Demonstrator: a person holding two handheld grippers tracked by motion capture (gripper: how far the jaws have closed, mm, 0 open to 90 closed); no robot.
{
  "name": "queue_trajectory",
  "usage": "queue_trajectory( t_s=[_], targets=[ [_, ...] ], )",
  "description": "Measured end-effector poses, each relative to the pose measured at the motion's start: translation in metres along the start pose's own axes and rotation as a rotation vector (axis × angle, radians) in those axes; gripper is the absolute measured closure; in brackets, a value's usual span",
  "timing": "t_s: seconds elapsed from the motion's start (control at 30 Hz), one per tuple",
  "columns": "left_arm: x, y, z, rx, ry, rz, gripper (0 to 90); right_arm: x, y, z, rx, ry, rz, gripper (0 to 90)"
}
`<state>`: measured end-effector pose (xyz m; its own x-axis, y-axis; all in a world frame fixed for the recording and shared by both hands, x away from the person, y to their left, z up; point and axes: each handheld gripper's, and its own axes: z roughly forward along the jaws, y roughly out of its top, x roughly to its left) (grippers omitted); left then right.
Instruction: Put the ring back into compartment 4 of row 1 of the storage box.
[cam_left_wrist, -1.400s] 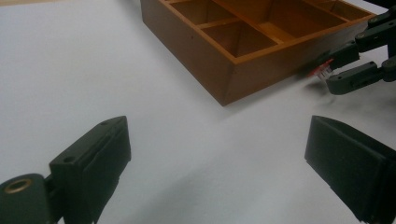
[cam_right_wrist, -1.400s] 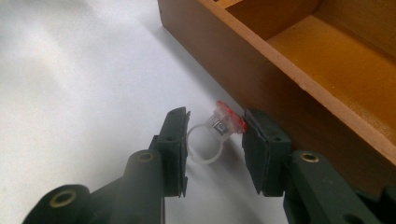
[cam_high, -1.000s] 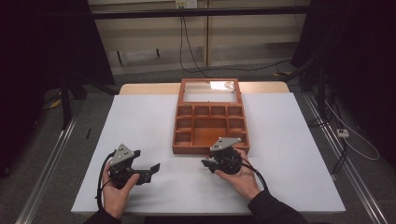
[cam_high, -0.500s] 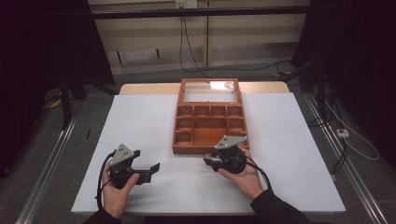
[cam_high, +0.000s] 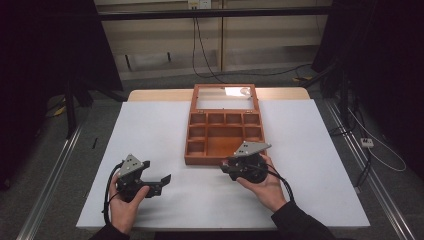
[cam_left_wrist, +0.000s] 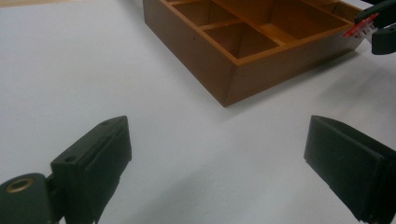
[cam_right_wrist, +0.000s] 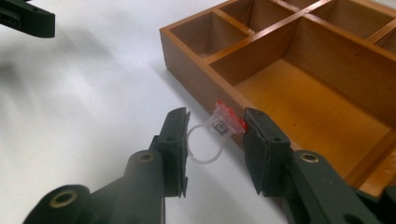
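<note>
At the near edge of the wooden box (cam_high: 223, 145), toward its right corner, the right tool (cam_right_wrist: 215, 140) is closed on a small clear plastic ring (cam_right_wrist: 205, 143) that carries a red-edged tag (cam_right_wrist: 227, 120). In the right gripper view the ring spans the gap between the two black pads, with the tag up against the right pad and just in front of the box's near wall. The same red tag peeks in at the far right of the left gripper view (cam_left_wrist: 360, 28), level with the box's rim.

The box is partitioned into compartments, a row of small ones at the far side and a large one at the near side, and it sits in the middle of the white tabletop (cam_high: 310, 150). A framed glass lid (cam_high: 224, 97) lies open beyond it.

The left tool (cam_high: 159, 181) rests low over the tabletop at the near left, well apart from the box. Its jaws stand wide apart with only bare white surface between them, as the left gripper view shows.
</note>
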<state>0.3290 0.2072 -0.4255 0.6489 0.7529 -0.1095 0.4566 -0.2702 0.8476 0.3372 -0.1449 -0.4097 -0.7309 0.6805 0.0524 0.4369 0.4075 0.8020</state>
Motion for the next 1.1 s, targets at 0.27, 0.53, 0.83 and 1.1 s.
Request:
queue_trajectory(
  t_s=[0.27, 0.53, 0.83, 1.1],
  targets=[
    [0.001, 0.0, 0.0, -0.004, 0.001, -0.002, 7.2, -0.009, 0.004, -0.006, -0.024, -0.01, 0.01, 62.1],
    [0.001, 0.0, -0.001, -0.006, 0.002, -0.003, 6.5, -0.017, 0.017, -0.021, -0.07, -0.03, 0.016, 62.1],
    [0.001, 0.0, -0.001, -0.004, 0.002, -0.003, 6.5, -0.023, 0.029, -0.033, -0.109, -0.053, 0.015, 62.1],
    [0.001, 0.0, -0.001, -0.007, -0.002, 0.001, 6.5, -0.032, 0.034, -0.033, -0.105, -0.065, 0.027, 62.1]
  ],
)
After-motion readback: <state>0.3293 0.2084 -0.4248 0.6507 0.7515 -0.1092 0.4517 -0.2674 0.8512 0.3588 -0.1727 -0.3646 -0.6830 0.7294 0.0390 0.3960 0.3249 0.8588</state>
